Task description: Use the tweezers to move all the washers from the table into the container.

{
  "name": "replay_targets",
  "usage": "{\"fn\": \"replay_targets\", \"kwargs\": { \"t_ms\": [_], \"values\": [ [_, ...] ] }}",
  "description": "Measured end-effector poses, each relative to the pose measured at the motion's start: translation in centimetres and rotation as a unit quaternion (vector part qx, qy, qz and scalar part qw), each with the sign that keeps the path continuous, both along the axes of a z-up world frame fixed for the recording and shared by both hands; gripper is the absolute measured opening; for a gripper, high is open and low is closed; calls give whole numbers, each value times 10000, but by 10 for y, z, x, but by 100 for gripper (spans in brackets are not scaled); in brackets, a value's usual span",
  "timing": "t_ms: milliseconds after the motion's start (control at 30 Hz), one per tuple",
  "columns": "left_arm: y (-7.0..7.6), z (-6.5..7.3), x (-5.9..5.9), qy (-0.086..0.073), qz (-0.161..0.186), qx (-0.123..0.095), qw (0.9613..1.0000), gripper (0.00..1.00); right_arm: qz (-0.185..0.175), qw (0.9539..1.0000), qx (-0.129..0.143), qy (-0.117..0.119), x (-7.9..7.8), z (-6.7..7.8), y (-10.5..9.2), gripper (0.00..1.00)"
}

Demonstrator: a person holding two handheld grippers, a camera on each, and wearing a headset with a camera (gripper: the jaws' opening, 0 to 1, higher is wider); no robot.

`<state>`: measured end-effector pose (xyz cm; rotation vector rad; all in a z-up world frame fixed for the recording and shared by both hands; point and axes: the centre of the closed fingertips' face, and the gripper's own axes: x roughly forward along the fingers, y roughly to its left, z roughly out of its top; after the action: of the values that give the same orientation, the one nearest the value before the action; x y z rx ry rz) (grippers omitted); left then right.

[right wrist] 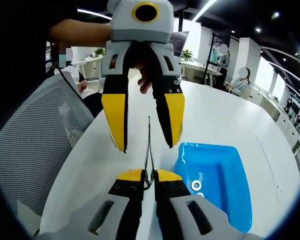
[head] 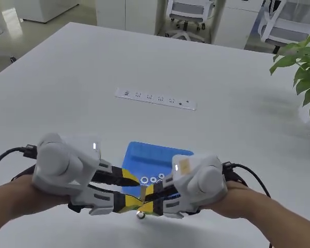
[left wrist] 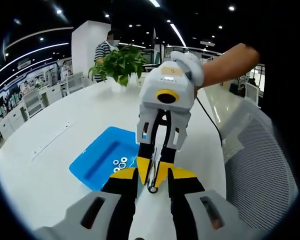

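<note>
Right gripper (right wrist: 149,176) was clamped on the thin dark metal tweezers (right wrist: 149,160), near their rear end. The tweezer tips ran up between the jaws of the left gripper (right wrist: 146,142), which were spread wide and touching nothing.

Risks as I judged them:
- The grip sat far back, so an off-centre squeeze from the left jaws could pivot or slip the tweezers onto the white table (head: 93,77).
- A small silver ring, likely a washer (head: 140,215), lay on the table right under the grippers and was easy to knock away.

The shallow blue rectangular plastic tray (right wrist: 225,170) sat just beyond the grippers. It held three small silver washers (head: 153,179) clustered at its near end.
</note>
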<state>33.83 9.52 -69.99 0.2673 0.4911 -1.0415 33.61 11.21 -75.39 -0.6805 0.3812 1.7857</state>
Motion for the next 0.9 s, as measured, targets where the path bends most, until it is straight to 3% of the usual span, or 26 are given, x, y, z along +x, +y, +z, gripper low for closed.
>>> {"fn": "replay_targets", "kwargs": {
  "t_ms": [133, 267, 533, 900],
  "values": [
    [4, 0, -2, -41, 114, -108, 9999, 38, -8, 10000, 40, -29, 0, 7, 0, 8],
    [6, -1, -4, -16, 231, -197, 9995, 53, 8, 10000, 59, -55, 1, 11, -1, 8],
    [10, -2, -10, 47, 425, -373, 9984, 67, 40, 10000, 39, -43, 1, 21, -4, 8],
    [10, 2, -14, 41, 673, -527, 9963, 97, -3, 9998, 126, -163, 11, 47, -6, 8]
  ]
}}
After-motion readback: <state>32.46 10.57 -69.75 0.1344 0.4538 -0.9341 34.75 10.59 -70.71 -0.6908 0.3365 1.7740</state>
